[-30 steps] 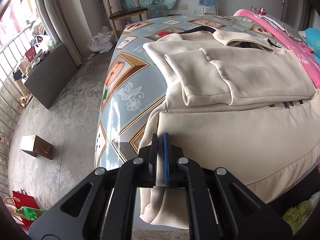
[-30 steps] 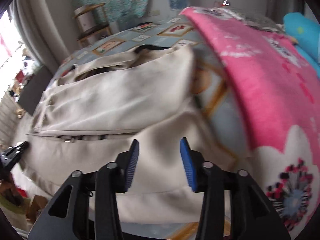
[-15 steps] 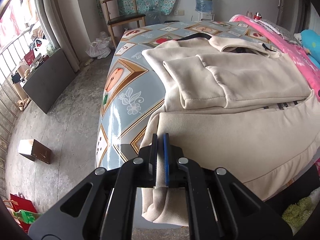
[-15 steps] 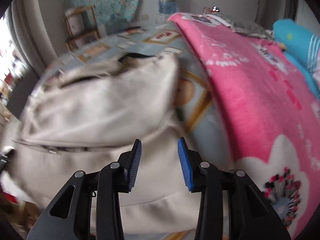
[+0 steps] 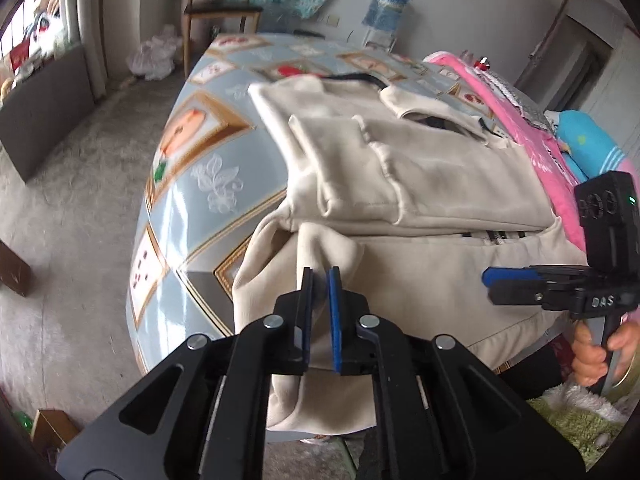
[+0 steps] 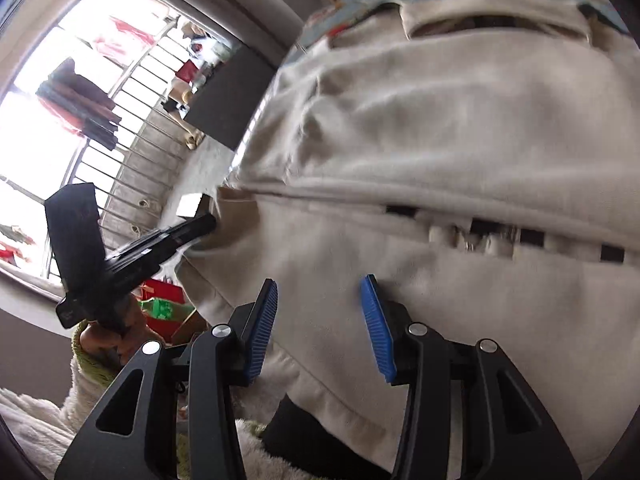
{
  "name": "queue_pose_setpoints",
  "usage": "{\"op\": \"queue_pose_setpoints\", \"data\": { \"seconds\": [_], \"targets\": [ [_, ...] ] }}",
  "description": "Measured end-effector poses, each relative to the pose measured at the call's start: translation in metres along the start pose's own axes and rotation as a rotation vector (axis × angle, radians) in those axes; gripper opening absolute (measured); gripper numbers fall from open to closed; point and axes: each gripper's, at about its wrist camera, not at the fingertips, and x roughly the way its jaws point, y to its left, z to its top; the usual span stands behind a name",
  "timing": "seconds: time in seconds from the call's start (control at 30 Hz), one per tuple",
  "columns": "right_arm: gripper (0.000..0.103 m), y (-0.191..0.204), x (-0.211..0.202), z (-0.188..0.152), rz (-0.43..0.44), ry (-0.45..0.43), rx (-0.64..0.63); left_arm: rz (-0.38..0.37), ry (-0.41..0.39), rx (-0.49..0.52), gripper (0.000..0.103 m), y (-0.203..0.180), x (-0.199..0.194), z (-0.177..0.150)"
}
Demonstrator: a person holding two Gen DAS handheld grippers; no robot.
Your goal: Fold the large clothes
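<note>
Left wrist view: the cream jacket covers the bed's near edge. Your left gripper pinches its corner to lift a fold; your right gripper, jaws wide and empty, hovers over the hem.

The only legible lettering was "DAS", in pale capitals on the black body of the right gripper as the left wrist view showed it. Markings on the water bottle by the far wall were too blurred to read
</note>
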Motion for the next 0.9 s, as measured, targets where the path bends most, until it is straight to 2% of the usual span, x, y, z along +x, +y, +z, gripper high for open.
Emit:
{"op": "queue_pose_setpoints", "data": {
  "seconds": [0.03, 0.17, 0.43, 0.57, 0.63, 0.73, 0.87, 0.9],
  "targets": [
    [0.043, 0.002, 0.0, 0.001, -0.012, 0.006, -0.011, -0.012, 0.011, -0.028, 0.016, 0.005, 0.003, 0.001],
    [0.043, 0.004, 0.0, -0.002, -0.009, -0.005, 0.0, -0.028, 0.027, -0.081, 0.019, 0.014, 0.008, 0.003],
    [0.044, -0.003, -0.006, -0.001, -0.009, 0.0, -0.011, 0.019, 0.074, -0.022, 0.024, 0.011, 0.02, 0.009],
    [0.044, -0.003, -0.005, 0.002, -0.021, 0.003, -0.022, 0.035, 0.089, -0.025, 0.027, 0.01, 0.019, 0.011],
    [0.044, -0.001, -0.005, 0.003, -0.03, 0.004, -0.028, 0.033, 0.092, -0.026, 0.034, 0.008, 0.018, 0.011],
    [0.044, 0.0, -0.005, 0.002, -0.039, 0.006, -0.031, 0.048, 0.096, -0.008, 0.04, 0.003, 0.016, 0.008],
    [0.054, 0.002, -0.003, 0.005, -0.019, 0.015, -0.02, 0.081, 0.094, 0.017, 0.04, -0.001, 0.017, 0.003],
    [0.055, 0.003, -0.003, 0.005, -0.012, 0.018, -0.016, 0.091, 0.093, 0.015, 0.037, -0.001, 0.017, 0.003]
  ]
}}
